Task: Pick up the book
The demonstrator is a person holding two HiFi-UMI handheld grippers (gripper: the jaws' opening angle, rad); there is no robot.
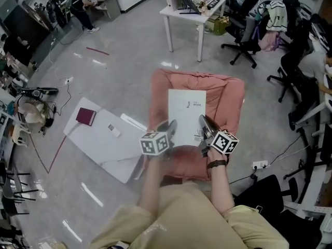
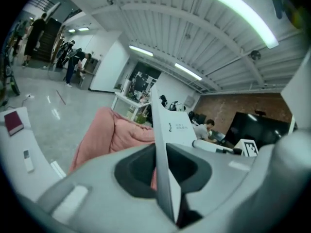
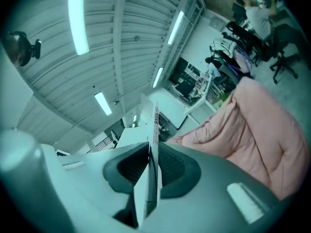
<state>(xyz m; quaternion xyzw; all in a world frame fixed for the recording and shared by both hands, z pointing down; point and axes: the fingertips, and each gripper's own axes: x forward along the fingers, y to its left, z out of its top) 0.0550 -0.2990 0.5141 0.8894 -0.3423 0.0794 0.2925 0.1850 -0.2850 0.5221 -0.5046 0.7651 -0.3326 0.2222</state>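
Note:
A thin white book [image 1: 187,115] hangs lifted above a pink cushion [image 1: 228,95] in the head view. My left gripper [image 1: 170,128] is shut on its near left edge, my right gripper [image 1: 203,124] shut on its near right edge. In the left gripper view the book [image 2: 167,144] stands edge-on between the jaws, with the cushion [image 2: 104,135] behind it. The right gripper view shows the book's printed spine [image 3: 154,130] clamped between the dark pads, and the cushion [image 3: 257,130] to the right.
A white board [image 1: 106,141] lies on the floor to the left, with a maroon booklet [image 1: 85,116] and a small white object [image 1: 114,130] on it. A white desk [image 1: 194,12] stands behind, office chairs [image 1: 246,32] to the right. A person [image 1: 83,7] stands far left.

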